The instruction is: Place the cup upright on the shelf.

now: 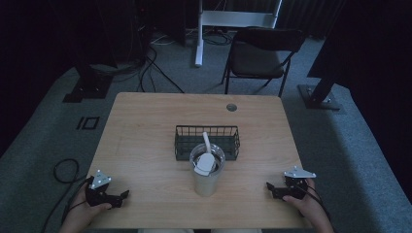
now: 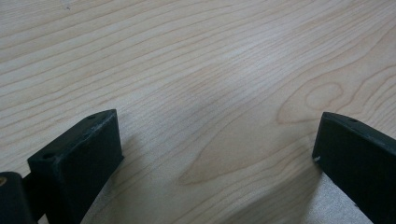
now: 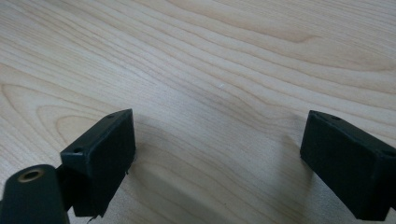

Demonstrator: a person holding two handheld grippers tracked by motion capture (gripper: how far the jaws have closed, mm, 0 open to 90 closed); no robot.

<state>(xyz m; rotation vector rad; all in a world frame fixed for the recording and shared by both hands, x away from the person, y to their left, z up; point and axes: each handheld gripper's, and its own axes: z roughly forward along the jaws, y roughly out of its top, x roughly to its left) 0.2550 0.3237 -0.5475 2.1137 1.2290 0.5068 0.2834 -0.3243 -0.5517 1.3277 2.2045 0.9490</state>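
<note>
1. Cup: pale tumbler standing upright on the table, near the middle of its near half. Landmark for every entry below.
2. Lid: clear, sits on top of the cup.
3. White utensil: pale handle rising out of the cup's mouth and leaning toward the far side; its broad white end lies across the lid. Exact kind cannot be told.
4. Wire basket: dark, rectangular, directly behind the cup, its near wall just beside the cup's far side; whether they touch cannot be told.
5. Left gripper: held in the person's left hand, well to the left of the cup, near the table's near edge, pointing toward the cup. Jaws wide apart; in the left gripper view bare wood lies between them, nothing held.
6. Right gripper: held in the person's right hand, well to the right of the cup, pointing toward it. Jaws spread wide; in the right gripper view bare wood lies between them, nothing held.
7. Chair: dark folding type, on the carpet far behind the cup, beyond the table's far edge.
</note>
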